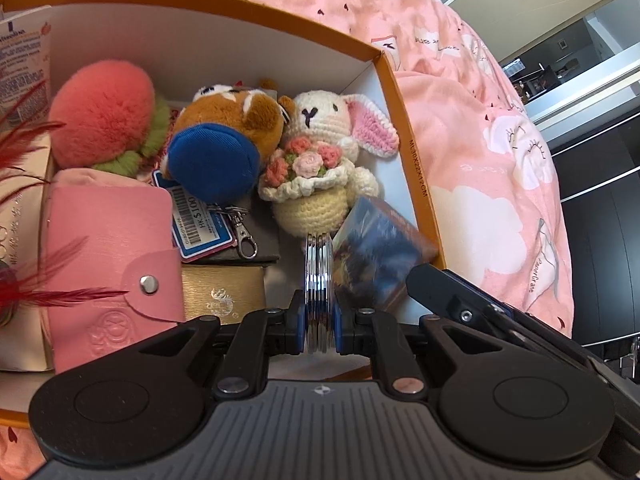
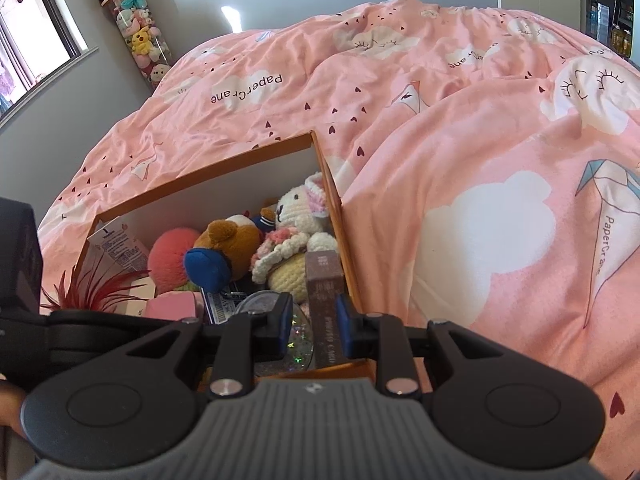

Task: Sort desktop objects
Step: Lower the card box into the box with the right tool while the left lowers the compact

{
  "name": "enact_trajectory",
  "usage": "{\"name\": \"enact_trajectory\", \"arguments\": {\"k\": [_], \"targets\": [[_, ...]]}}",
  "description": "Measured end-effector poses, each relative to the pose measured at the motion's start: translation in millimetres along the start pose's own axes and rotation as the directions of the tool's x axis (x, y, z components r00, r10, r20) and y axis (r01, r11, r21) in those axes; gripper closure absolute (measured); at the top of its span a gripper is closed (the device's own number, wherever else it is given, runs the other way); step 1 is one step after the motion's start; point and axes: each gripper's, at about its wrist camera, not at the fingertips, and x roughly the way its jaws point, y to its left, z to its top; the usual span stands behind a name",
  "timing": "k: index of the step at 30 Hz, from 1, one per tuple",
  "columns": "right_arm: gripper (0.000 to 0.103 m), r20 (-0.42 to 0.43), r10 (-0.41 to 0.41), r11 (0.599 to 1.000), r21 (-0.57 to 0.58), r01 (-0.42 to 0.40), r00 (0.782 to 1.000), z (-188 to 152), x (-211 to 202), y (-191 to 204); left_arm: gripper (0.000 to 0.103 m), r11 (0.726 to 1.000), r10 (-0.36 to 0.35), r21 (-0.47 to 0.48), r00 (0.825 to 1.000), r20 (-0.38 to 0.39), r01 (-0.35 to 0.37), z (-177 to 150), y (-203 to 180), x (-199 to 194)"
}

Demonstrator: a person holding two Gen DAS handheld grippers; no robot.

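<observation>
Two grippers reach into one orange box (image 1: 404, 128) that sits on a bed with a pink quilt (image 2: 480, 152). The left gripper (image 1: 319, 316) has its jaws clamped on a round, chrome-rimmed disc (image 1: 318, 268) held edge-on, just in front of the crochet rabbit (image 1: 320, 152) and beside a dark patterned box (image 1: 380, 248). The right gripper (image 2: 313, 322) has its jaws closed on a slim brown carton (image 2: 326, 300), upright against the box's right wall. Inside also lie a brown plush bear (image 1: 224, 136), a pink pompom (image 1: 104, 120) and a pink card wallet (image 1: 108, 248).
</observation>
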Motion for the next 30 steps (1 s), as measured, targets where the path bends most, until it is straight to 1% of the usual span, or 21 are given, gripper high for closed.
{"name": "enact_trajectory", "arguments": {"k": [3, 10, 13, 14, 18, 23, 26, 28, 29, 30], "targets": [[0.078, -0.003, 0.002, 1.000, 0.011, -0.002, 1.000, -1, -1, -3, 0.089, 1.000, 0.002, -0.008, 1.000, -0.009, -0.002, 1, -1, 6], [0.078, -0.001, 0.025, 0.999, 0.034, -0.025, 1.000, -5, -6, -9, 0.088, 0.999, 0.039, 0.006, 0.999, -0.023, -0.039, 0, -5, 11], [0.078, 0.001, 0.026, 0.999, 0.033, -0.026, 1.000, -6, -7, -9, 0.088, 0.997, 0.075, 0.021, 0.997, -0.024, -0.074, -1, -8, 12], [0.078, 0.001, 0.026, 0.999, 0.034, -0.026, 1.000, -7, -7, -10, 0.087, 0.995, 0.096, 0.035, 0.995, -0.024, -0.095, -1, -10, 12], [0.078, -0.002, 0.027, 0.999, 0.038, -0.027, 1.000, -8, -7, -11, 0.087, 0.981, 0.168, 0.096, 0.986, 0.022, -0.169, -4, -18, 8], [0.078, -0.006, 0.031, 0.999, 0.044, -0.030, 1.000, -11, -6, -11, 0.086, 0.969, 0.205, 0.134, 0.978, 0.044, -0.209, -7, -25, 3], [0.078, -0.001, 0.027, 0.999, 0.035, -0.027, 1.000, -12, -8, -11, 0.079, 0.959, 0.231, 0.156, 0.971, 0.066, -0.238, -9, -29, -2], [0.077, 0.001, 0.024, 0.999, 0.023, -0.024, 1.000, -12, -9, -9, 0.070, 0.950, 0.249, 0.171, 0.965, 0.083, -0.260, -11, -31, -6], [0.076, 0.002, 0.023, 1.000, 0.013, -0.023, 1.000, -12, -9, -8, 0.067, 0.946, 0.257, 0.178, 0.962, 0.093, -0.270, -12, -32, -9], [0.073, 0.003, 0.022, 1.000, -0.002, -0.022, 1.000, -12, -10, -7, 0.063, 0.941, 0.268, 0.183, 0.958, 0.103, -0.283, -14, -32, -11]]}}
